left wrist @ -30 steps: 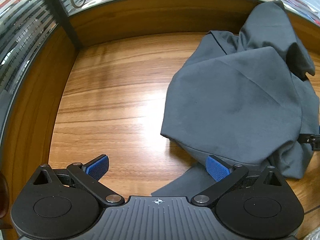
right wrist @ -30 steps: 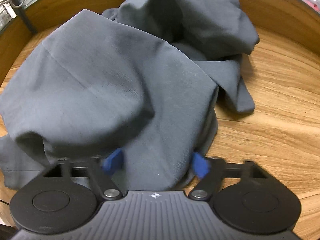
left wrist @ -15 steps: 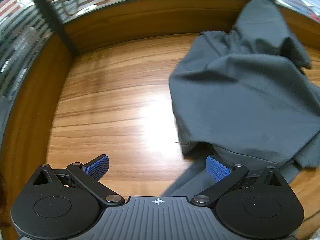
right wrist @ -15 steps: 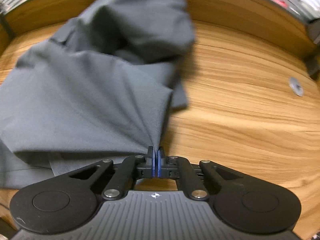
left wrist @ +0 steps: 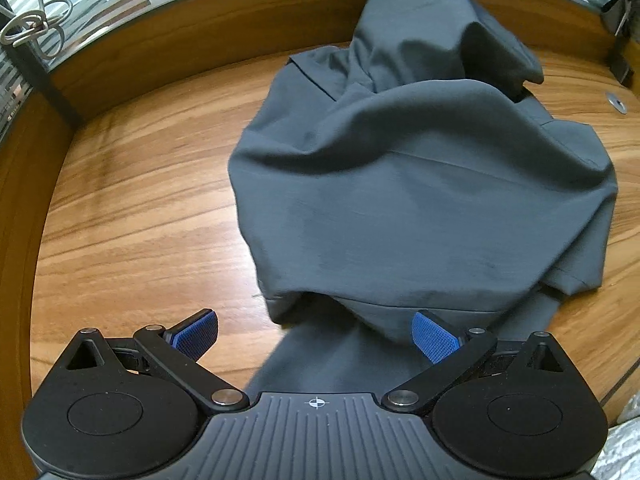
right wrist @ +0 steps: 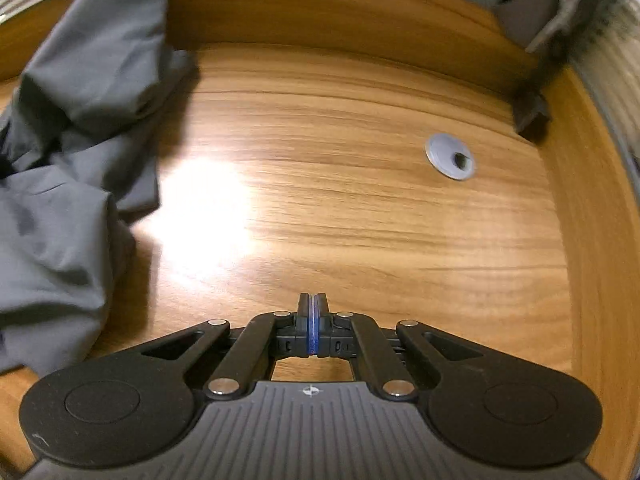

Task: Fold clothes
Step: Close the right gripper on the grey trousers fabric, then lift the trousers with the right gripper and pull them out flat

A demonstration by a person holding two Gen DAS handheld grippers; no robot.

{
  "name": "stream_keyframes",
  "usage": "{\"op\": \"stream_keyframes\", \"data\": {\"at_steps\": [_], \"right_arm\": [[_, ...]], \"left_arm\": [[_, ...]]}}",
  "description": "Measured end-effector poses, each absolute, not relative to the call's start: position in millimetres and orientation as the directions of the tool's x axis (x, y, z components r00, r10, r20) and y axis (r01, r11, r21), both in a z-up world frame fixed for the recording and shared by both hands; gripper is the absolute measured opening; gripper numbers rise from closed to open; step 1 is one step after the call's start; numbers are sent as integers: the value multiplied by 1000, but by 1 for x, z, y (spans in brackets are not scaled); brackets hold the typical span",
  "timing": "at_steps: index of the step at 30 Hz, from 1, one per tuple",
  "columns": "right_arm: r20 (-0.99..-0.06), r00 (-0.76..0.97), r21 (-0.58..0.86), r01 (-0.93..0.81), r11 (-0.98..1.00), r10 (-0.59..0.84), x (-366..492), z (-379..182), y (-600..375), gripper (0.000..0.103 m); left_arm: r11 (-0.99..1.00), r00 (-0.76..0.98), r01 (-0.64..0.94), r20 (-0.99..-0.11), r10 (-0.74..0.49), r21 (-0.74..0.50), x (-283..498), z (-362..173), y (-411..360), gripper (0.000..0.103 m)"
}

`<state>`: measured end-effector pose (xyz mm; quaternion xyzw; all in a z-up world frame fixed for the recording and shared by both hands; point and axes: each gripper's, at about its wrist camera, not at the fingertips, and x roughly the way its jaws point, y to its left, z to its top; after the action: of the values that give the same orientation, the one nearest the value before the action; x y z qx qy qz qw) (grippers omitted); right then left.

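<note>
A dark grey garment lies crumpled in a heap on the wooden table, rising against the back wall. My left gripper is open just in front of it, and a flat grey fold of the cloth runs between its blue pads. In the right wrist view the same garment lies bunched at the left. My right gripper is shut over bare wood to the right of the cloth, and I see no fabric between its pads.
A raised wooden wall runs along the back and sides of the table. A grey cable grommet sits in the tabletop at the right. A coiled cable hangs behind the glass at the far left.
My right gripper, shut on the cloth half a second ago, has swung right, and no cloth shows in it now. The garment has shifted left and settled. The left gripper stays open.
</note>
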<state>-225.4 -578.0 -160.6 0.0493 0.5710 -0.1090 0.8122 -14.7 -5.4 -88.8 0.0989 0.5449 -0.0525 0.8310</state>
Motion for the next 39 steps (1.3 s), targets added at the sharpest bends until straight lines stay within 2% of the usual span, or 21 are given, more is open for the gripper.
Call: {"op": "stream_keyframes", "data": {"at_steps": [2,3,4,5,7,8,9,10,14,16,24,28,35,38,39], "right_arm": [[-940,332,-24,176,984,-82,-223,-165,-574,5],[-939,338,-15,148,989,-65,-222,-165,-570,10],[-937,346,-5,115,993,-44,-221,-162,-562,21],[-933,358,6,88,996,-26,-220,-162,-554,26],[-924,382,33,30,999,19,-218,-162,-537,47],[-918,394,49,-2,999,46,-216,-162,-527,52],[-913,402,62,-36,997,71,-214,-163,-515,60],[-908,409,74,-70,995,96,-212,-163,-501,65],[-895,411,85,-224,971,173,-207,-158,-444,72],[-887,411,87,-298,951,210,-204,-156,-418,80],[-874,385,71,-501,863,296,-194,-154,-333,85],[-874,374,45,-574,818,310,-187,-157,-299,91],[-890,372,-68,-678,732,263,-183,-181,-239,93],[-892,391,-111,-677,728,227,-181,-190,-229,74],[-893,396,-123,-672,730,214,-179,-193,-227,62]], "left_arm": [[977,399,186,-917,24,106,-17,-89,-5,103],[977,401,183,-916,25,107,-17,-89,-6,103],[976,402,186,-915,28,112,-18,-88,-6,103],[975,404,190,-914,31,117,-19,-88,-7,103],[972,407,196,-913,37,126,-21,-87,-8,103],[971,407,199,-913,37,129,-21,-88,-8,103],[970,405,205,-913,36,129,-23,-88,-7,103],[969,403,211,-915,33,128,-24,-88,-6,103],[960,406,241,-913,32,141,-27,-86,1,103],[958,411,250,-911,28,142,-27,-85,7,103],[952,398,272,-917,20,138,-25,-85,31,103],[949,387,283,-922,21,141,-26,-87,45,103],[942,380,287,-924,52,171,-30,-88,69,103],[943,375,282,-925,62,177,-30,-90,76,103],[945,372,278,-926,60,173,-31,-90,78,103]]}}
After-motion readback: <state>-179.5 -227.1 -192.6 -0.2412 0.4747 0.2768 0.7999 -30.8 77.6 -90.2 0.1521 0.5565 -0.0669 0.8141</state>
